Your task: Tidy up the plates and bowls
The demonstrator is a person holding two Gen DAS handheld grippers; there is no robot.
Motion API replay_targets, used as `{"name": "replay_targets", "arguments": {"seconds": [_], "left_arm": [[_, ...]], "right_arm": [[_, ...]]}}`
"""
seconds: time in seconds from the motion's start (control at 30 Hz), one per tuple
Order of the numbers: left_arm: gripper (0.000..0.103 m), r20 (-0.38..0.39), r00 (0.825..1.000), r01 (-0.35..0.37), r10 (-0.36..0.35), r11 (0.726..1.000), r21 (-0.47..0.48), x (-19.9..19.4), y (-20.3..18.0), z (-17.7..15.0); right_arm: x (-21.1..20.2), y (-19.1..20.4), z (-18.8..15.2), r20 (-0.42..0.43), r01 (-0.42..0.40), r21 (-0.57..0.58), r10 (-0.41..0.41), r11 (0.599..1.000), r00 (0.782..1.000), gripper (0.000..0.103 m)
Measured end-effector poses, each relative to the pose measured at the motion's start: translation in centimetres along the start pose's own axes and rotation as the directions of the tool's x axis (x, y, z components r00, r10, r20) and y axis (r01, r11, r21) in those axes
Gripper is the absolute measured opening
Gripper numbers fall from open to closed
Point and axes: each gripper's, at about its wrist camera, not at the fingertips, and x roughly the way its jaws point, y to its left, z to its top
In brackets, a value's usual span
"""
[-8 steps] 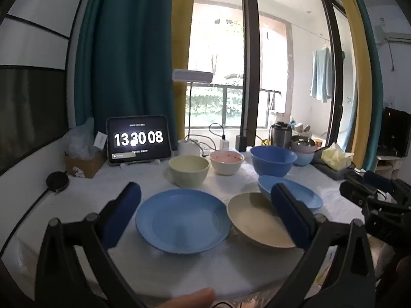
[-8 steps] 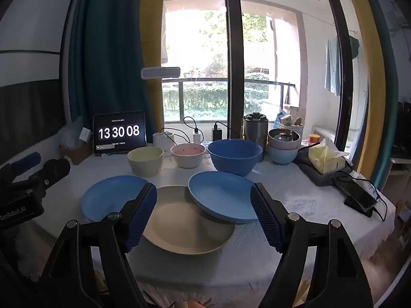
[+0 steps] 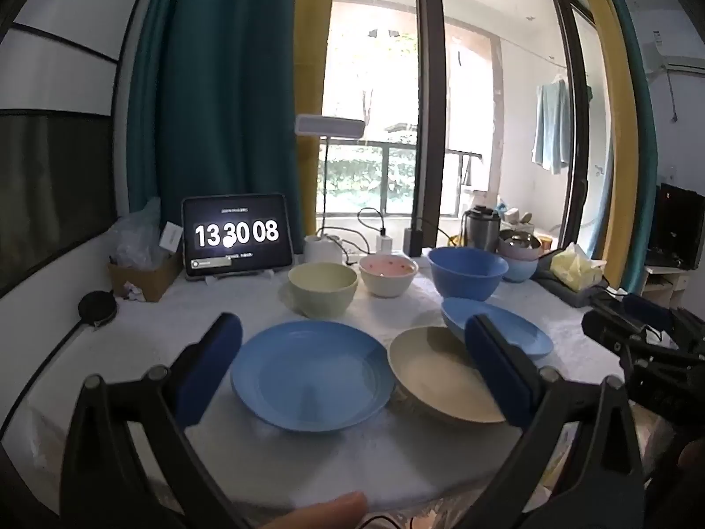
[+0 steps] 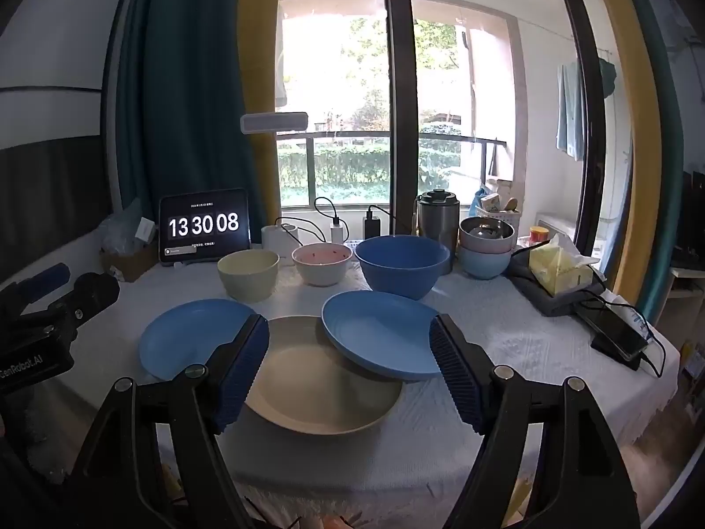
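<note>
Three plates lie in a row on the white tablecloth: a blue plate (image 3: 310,374) (image 4: 194,337) on the left, a beige plate (image 3: 436,374) (image 4: 319,374) in the middle, and a second blue plate (image 3: 498,326) (image 4: 379,330) whose edge rests on the beige one. Behind them stand a pale yellow bowl (image 3: 322,286) (image 4: 249,274), a pink-lined bowl (image 3: 387,273) (image 4: 321,263) and a big blue bowl (image 3: 467,271) (image 4: 402,264). My left gripper (image 3: 352,368) is open above the left blue plate. My right gripper (image 4: 350,368) is open above the beige plate. Both are empty.
A tablet clock (image 3: 238,236) stands at the back left beside a cardboard box (image 3: 141,271). Stacked bowls (image 4: 487,244), a steel jar (image 4: 437,220), a tissue pack (image 4: 559,266), a phone (image 4: 617,333) and cables sit at the back and right. The table's front edge is near.
</note>
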Motion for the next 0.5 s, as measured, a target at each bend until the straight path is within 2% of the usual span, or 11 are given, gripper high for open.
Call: {"name": "replay_targets", "arguments": {"seconds": [0.5], "left_arm": [[0.102,0.01,1.0,0.001,-0.001,1.0,-0.004,-0.23,0.11,0.09]], "right_arm": [[-0.18,-0.06,0.05,0.008,-0.001,-0.001,0.001,1.0,1.0,0.078]]}}
